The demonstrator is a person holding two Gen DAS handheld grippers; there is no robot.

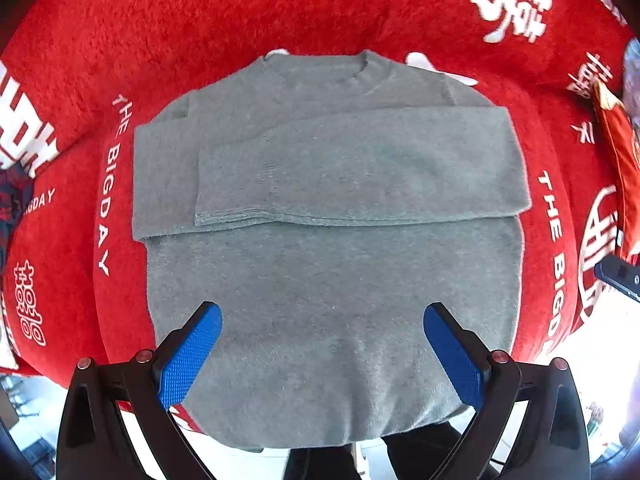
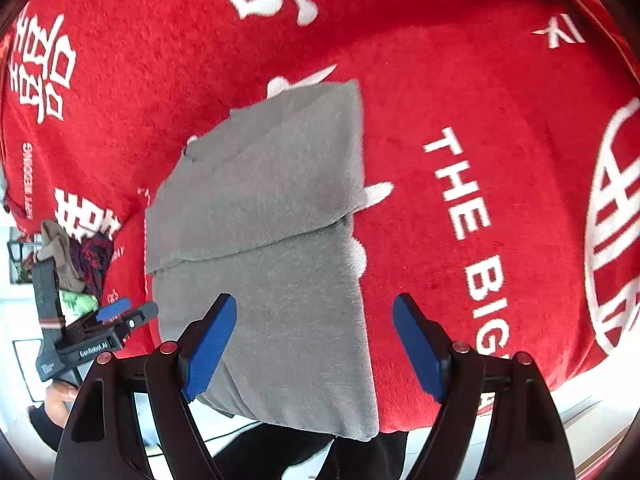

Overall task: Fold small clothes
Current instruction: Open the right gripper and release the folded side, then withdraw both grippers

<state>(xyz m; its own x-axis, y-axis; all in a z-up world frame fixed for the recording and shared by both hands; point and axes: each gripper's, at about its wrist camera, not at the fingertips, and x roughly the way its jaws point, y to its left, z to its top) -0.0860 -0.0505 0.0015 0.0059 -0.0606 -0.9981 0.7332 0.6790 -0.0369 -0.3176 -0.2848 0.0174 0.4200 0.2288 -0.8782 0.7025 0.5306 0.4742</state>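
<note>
Sweater: my grey sweater [image 1: 328, 216] lies flat on the red blanket [image 1: 240, 12], neck away from me, hem hanging just over the near edge.
Sleeves: both are folded across the chest; one cuff [image 1: 224, 216] ends near the sweater's left side.
Left gripper: my left gripper [image 1: 322, 356] is wide open, with nothing between its blue pads [image 1: 188, 360]; it hovers over the lower body of the sweater. I cannot tell whether the pads touch the cloth.
Right gripper: my right gripper [image 2: 314, 348] is wide open and holds nothing; it sits over the sweater's lower right edge, with one pad above the cloth and the other above the blanket.
Blanket: red plush with white lettering reading "THE BIGDAY" [image 2: 460, 208].
Other clothes: a small pile [image 2: 76, 264] lies beyond the left side of the sweater, well apart from it.
</note>
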